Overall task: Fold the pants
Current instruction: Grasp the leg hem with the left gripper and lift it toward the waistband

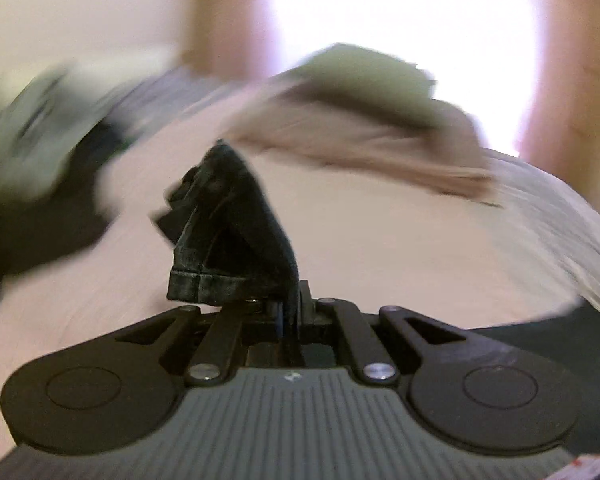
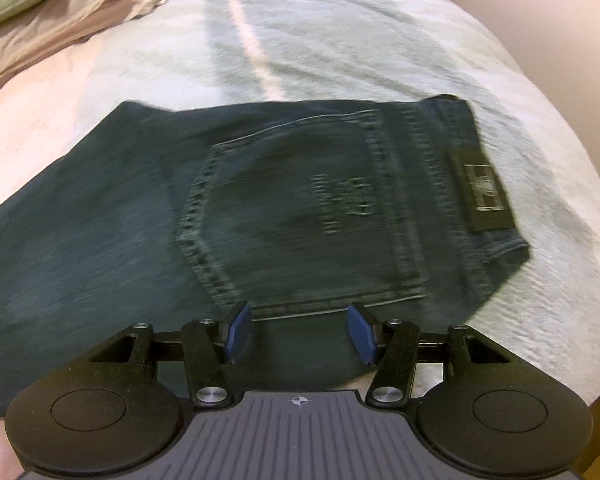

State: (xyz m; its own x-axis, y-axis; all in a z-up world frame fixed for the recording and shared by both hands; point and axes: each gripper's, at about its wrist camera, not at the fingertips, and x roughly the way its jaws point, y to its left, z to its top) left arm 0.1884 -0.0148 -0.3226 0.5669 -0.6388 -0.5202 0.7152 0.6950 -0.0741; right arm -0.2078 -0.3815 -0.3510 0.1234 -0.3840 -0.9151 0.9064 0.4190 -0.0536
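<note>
**Left wrist: hem pinched; right wrist: waist end flat on bed**

Left wrist view: the left gripper (image 1: 288, 312) is seen clamped shut on a leg hem of the jeans (image 1: 228, 232). The stitched hem band is shown hanging just in front of the jaws, with the fabric bunched into a peak above it and lifted clear of the bed (image 1: 360, 248). Dark, near-black denim with faded edges along the hem is visible. Background is heavily motion-blurred; a brown garment (image 1: 360, 136) with a pale green one (image 1: 372, 80) on top is made out further back on the bed, and more dark and green clothing (image 1: 32, 160) is smeared at left. What each item is cannot be told.

Right wrist view: the right gripper (image 2: 299, 334) is held wide apart, blue pads (image 2: 238, 332) exposed, nothing between them. It is positioned over the seat area of the jeans (image 2: 140, 208), which lie flat on the bed (image 2: 340, 32). A back pocket (image 2: 300, 216) with light stitching and an embroidered mark faces up. The waistband is turned to the right, carrying a dark patch label (image 2: 484, 192). The leg portion runs off toward lower left. Slight motion blur is seen on the denim.
</note>
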